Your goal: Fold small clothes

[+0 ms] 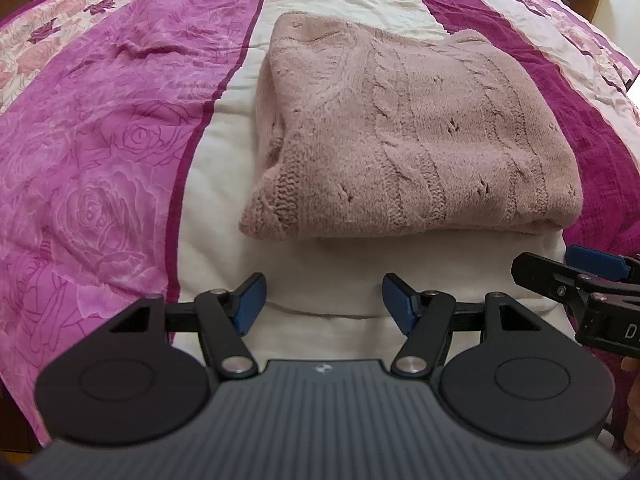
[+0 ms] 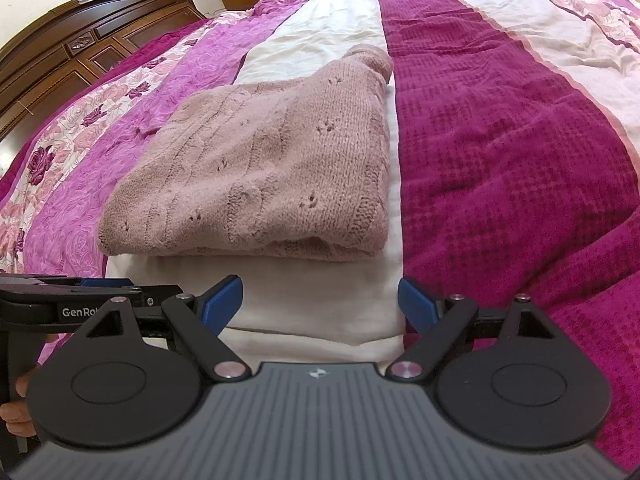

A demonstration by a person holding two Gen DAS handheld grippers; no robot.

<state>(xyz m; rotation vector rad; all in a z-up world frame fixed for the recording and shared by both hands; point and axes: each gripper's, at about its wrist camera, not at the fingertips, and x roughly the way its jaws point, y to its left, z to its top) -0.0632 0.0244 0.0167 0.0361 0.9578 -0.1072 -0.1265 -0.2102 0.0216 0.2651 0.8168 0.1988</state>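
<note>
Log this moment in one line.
sweater: folded on bed | left gripper: open, empty | right gripper: open, empty | both short of sweater

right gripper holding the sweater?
No: in the right wrist view the right gripper is open over the cream strip of the bedspread, apart from the folded pink sweater.

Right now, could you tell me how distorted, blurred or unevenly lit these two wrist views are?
Left wrist view: strong fisheye bowing of the bedspread stripes, pink sweater sharp, soft even light, dark vignette in the bottom corners. Right wrist view: the same curvature bends the headboard, sweater knit crisp, faint shadow under its near fold, no glare; both grippers' near housings look slightly soft.
</note>
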